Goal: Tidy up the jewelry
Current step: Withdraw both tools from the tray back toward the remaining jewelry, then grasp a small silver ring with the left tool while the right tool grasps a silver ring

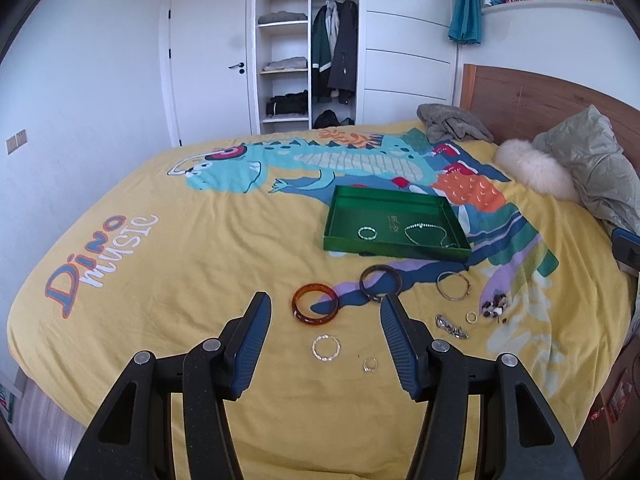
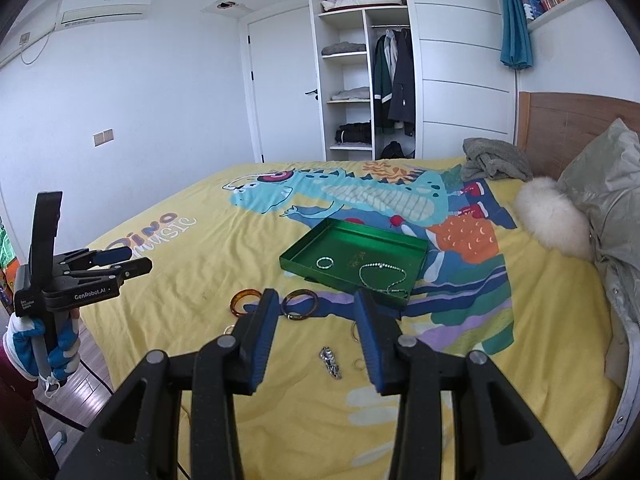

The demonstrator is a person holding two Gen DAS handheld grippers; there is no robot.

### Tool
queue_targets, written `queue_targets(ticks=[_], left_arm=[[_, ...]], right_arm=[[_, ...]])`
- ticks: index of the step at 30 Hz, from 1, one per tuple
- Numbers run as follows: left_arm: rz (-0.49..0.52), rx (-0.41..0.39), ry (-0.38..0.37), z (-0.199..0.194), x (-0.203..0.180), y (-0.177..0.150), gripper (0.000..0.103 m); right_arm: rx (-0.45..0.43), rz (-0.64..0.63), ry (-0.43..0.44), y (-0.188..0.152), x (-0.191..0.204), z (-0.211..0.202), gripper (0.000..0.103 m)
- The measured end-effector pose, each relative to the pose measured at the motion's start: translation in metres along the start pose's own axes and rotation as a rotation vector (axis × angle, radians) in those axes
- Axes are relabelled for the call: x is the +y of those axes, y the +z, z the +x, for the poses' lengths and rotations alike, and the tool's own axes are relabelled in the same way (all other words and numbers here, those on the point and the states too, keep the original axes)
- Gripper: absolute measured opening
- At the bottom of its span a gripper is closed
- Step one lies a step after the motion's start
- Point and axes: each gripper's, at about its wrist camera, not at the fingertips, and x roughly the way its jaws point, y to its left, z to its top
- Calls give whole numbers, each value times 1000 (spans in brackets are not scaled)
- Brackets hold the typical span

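the left gripper [image 1: 322, 306] is held over the near edge of the bed [image 1: 192, 248], its fingers [image 1: 250, 336] parted and nothing between them. the right gripper [image 2: 316, 304] is likewise held clear of the bed, fingers [image 2: 260, 336] apart and empty.

the green tray [image 1: 394, 249] lies toward the middle of the bed, nearer the headboard side. inside it a small ring-like bracelet [image 1: 367, 233] and a beaded chain [image 1: 426, 234] are noted, apart from each other. the remaining pieces are spread on the cover between the tray and the near edge: an amber bangle [image 1: 316, 305], a dark bangle [image 1: 381, 282], a thin metal bangle [image 1: 453, 286], a twisted silver ring [image 1: 326, 347], a small ring [image 1: 370, 364], a silver chain heap [image 1: 452, 326], a pale ring [image 1: 472, 317] and a cluster of stone beads [image 1: 496, 306].

the task is judged partly done; most pieces are not yet in the tray. the amber bangle, lying just ahead of the left fingers, is judged the likeliest next pick. it is advised that one finger be lowered inside the bangle and one outside, so that only the rim is pinched and the soft cover is not gathered. a firm closing is recommended, the surface appearing smooth. release should be made low over a bare part of the tray, away from the chain.
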Motion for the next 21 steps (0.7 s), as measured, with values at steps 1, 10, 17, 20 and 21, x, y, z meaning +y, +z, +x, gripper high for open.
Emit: queue_targets(ticks=[1,10,17,20,21], left_arm=[[-1,8,-13,6,0,-9,57],[3,110,-96,73,-12,-71,54],[27,204,-117,127,-23,-95,49],[42,225,-119,143,-26,-98,49],[45,231,-118,149,-26,-99,49]], right_arm=[[8,5,2,-6,-1,3,37],[87,90,15,-70,-24,49,37],[173,160,1,-109,-43,100,37],[205,176,5,-117,-48,121,36],[217,179,4,-119,-50,129,36]])
